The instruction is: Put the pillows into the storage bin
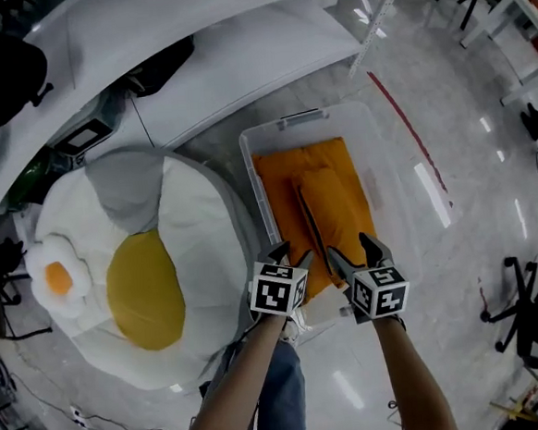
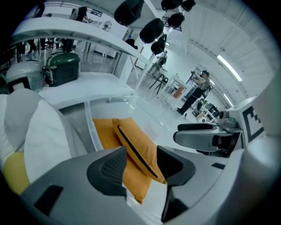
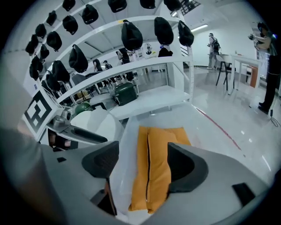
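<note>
A clear storage bin (image 1: pixel 308 118) stands on the floor with two orange pillows in it. One pillow (image 1: pixel 280 176) lies flat, and the second (image 1: pixel 335 209) rests on top of it, tilted on its edge with a dark zip seam up. Both grippers hover side by side above the bin's near end. My left gripper (image 1: pixel 289 256) is open and empty, with the top pillow (image 2: pixel 136 145) showing well beyond its jaws. My right gripper (image 1: pixel 351 249) is also open with nothing held, and the same pillow (image 3: pixel 160 167) lies below it.
A big fried-egg beanbag (image 1: pixel 143 266) crowds the bin's left side, with a small egg plush (image 1: pixel 59 277) beside it. White shelving (image 1: pixel 238 54) runs behind the bin. Office chairs (image 1: pixel 535 300) stand at the right. The person's leg (image 1: pixel 278 394) is just under the grippers.
</note>
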